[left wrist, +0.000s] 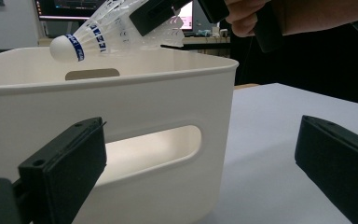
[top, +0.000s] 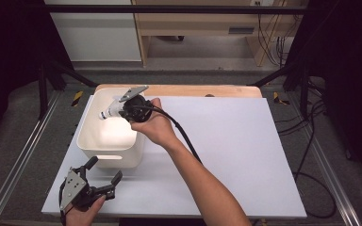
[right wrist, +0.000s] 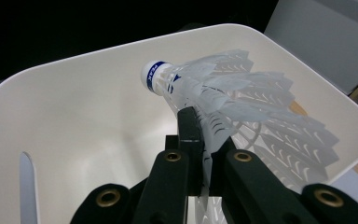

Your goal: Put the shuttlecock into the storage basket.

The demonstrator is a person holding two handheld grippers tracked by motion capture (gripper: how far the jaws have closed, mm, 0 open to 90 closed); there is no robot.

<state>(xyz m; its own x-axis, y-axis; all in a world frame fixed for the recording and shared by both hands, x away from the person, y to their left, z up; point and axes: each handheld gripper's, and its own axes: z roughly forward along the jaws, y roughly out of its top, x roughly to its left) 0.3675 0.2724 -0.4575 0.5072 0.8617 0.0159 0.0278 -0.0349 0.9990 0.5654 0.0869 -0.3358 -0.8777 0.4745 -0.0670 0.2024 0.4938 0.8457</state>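
A white plastic shuttlecock (top: 109,112) with a blue band round its cork hangs over the white bin (top: 86,141), cork pointing left. My right gripper (top: 121,109) is shut on its skirt, held above the bin's open top. In the right gripper view the jaws pinch the shuttlecock (right wrist: 214,100) by its skirt above the bin's bare floor (right wrist: 84,135). In the left gripper view the shuttlecock (left wrist: 98,37) shows above the bin's far rim. My left gripper (top: 104,175) lies near the table's front left, open, its jaws pointing at the bin's front wall (left wrist: 135,116) with nothing between them.
The bin stands at the back left of a white table top (top: 235,150), over a wooden board (top: 193,90). Handle slots (left wrist: 154,144) pierce the bin's walls. Black cables (top: 311,141) run along the floor on the right, and metal rails flank the table.
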